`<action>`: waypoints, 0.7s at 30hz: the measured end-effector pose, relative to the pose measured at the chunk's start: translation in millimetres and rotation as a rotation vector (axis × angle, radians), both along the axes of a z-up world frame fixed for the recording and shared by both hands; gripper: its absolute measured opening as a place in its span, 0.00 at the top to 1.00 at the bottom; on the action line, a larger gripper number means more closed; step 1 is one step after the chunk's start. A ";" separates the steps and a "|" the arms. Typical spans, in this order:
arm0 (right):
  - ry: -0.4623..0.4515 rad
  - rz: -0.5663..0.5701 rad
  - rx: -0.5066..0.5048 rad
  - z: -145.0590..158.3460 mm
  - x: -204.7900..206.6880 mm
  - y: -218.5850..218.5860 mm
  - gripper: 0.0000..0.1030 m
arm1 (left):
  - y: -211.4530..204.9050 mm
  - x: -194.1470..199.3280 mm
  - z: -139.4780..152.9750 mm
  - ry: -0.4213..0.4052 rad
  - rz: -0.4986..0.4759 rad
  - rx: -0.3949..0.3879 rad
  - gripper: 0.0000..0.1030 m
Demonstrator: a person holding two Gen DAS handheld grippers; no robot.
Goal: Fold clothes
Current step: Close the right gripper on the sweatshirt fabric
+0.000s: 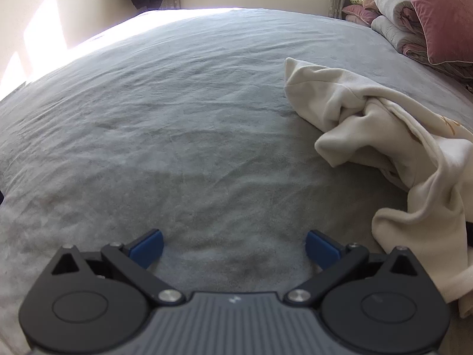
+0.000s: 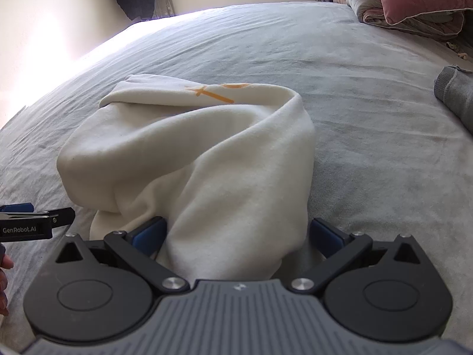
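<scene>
Hovering low over bare grey bed sheet (image 1: 177, 136), left gripper (image 1: 235, 247) spread wide, gripping nothing. Lying crumpled just to its right, cream garment (image 2: 189, 153) (orange marks on its far fold), bunching up on the bed. Sitting wide apart around the garment's near end, right gripper (image 2: 236, 236), blue pads (image 2: 149, 235) flanking the cloth, not pinching it. Resting further right, a grey folded item (image 2: 456, 94).
</scene>
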State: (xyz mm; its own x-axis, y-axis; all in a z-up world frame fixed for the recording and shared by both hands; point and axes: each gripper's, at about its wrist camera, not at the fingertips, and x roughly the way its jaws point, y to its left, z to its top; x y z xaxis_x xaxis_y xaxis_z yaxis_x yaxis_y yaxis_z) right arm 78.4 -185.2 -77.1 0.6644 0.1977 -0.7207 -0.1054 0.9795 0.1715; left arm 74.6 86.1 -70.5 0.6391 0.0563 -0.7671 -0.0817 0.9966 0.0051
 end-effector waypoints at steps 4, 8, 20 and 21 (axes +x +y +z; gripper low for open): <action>-0.025 -0.001 0.017 16.5 -9.1 -0.1 0.00 | 6.3 3.7 9.7 0.005 0.032 -0.114 0.00; -0.035 0.004 0.021 25.8 -17.2 0.2 0.21 | 1.2 4.4 15.9 0.015 0.026 -0.192 0.00; -0.006 0.100 0.149 43.2 -41.8 -13.5 0.79 | -23.1 -7.5 27.4 -0.014 -0.065 -0.181 0.01; 0.000 0.109 0.160 43.8 -44.9 -14.9 0.79 | -23.2 -7.6 28.0 -0.019 -0.065 -0.181 0.01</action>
